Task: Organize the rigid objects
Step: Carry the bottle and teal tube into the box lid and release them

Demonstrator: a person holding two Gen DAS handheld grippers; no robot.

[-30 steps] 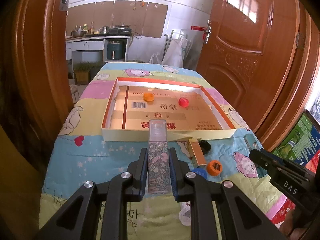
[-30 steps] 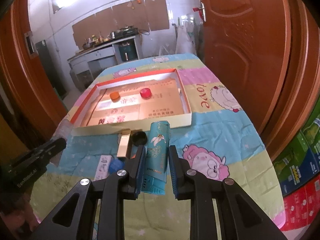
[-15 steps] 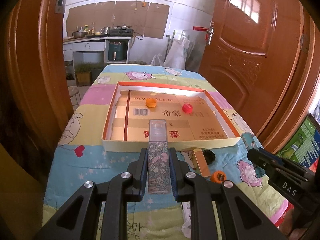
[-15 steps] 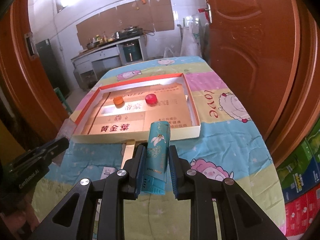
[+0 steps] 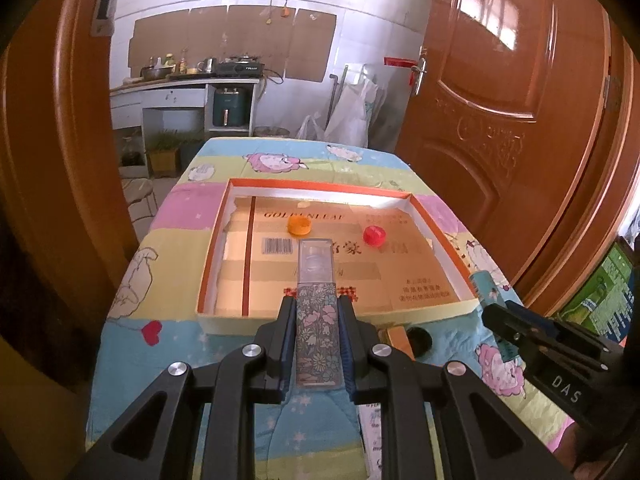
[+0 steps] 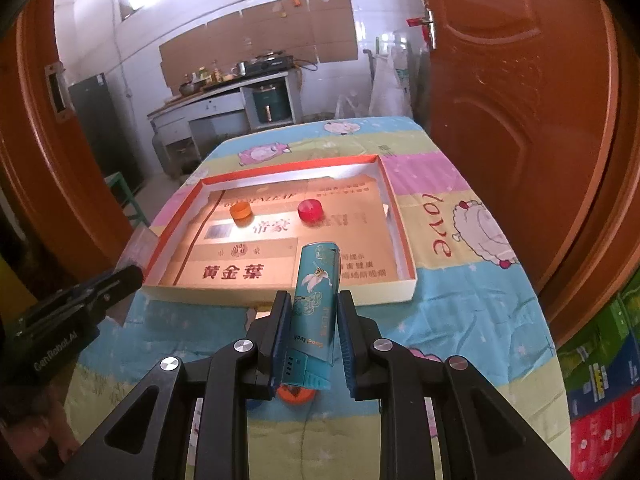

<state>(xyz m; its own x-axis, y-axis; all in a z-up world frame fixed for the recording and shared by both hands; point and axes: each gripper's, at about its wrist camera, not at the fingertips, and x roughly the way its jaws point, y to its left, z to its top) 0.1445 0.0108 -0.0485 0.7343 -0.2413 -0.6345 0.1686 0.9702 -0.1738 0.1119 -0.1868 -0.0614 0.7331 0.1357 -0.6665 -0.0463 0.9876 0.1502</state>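
Left wrist view: my left gripper [image 5: 316, 332] is clamped on a floral-patterned box with a clear top [image 5: 317, 312], which points toward 12 o'clock over the near wall of the shallow cardboard tray [image 5: 340, 316]. Inside the tray, an orange cap [image 5: 299, 225] sits at about 11 o'clock from the box tip and a red cap [image 5: 374, 235] at 1 o'clock. My right gripper [image 5: 504, 320] enters at 3 o'clock.

Right wrist view: my right gripper [image 6: 312, 328] pinches a teal tube [image 6: 314, 308], tilted, its tip over the tray's [image 6: 280, 292] near edge. An orange disc [image 6: 295, 394] lies on the tablecloth [image 6: 460, 300] beneath the tube's base. My left gripper [image 6: 108, 292] shows at 9 o'clock.
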